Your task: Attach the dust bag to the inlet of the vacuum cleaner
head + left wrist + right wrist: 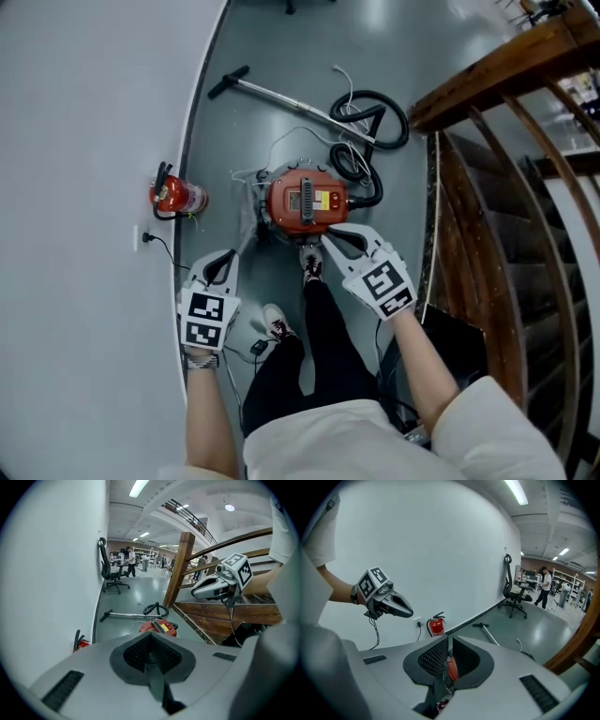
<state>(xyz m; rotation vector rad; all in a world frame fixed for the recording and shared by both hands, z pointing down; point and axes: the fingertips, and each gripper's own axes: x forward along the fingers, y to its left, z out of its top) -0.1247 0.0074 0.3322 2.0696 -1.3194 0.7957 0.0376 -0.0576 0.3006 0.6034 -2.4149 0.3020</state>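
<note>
A grey floor (pixel 281 56) curves along a white wall (pixel 84 112), with a wooden staircase (pixel 506 187) filling the right of the head view. The red vacuum cleaner (pixel 305 200) sits at frame centre, and a pale crumpled thing (pixel 251 208) lies against its left side; it may be the dust bag, but I cannot tell for sure, nor can I make out the inlet.

The left gripper (pixel 223 265) hangs at lower left and the right gripper (pixel 339 242) just below the vacuum cleaner's right edge; both have their jaws pressed together on nothing, and only floor and red casing show through the slits. They seem poised high over the machine, probably to survey it, so I judge the attaching not begun.

The coiled hose (pixel 375 122) and wand (pixel 281 97) sprawl across the upper middle; a fire extinguisher (pixel 176 195) stands by the wall at left; the person's shoe (pixel 311 267) sits close below the machine and could crowd a reach from that side.
</note>
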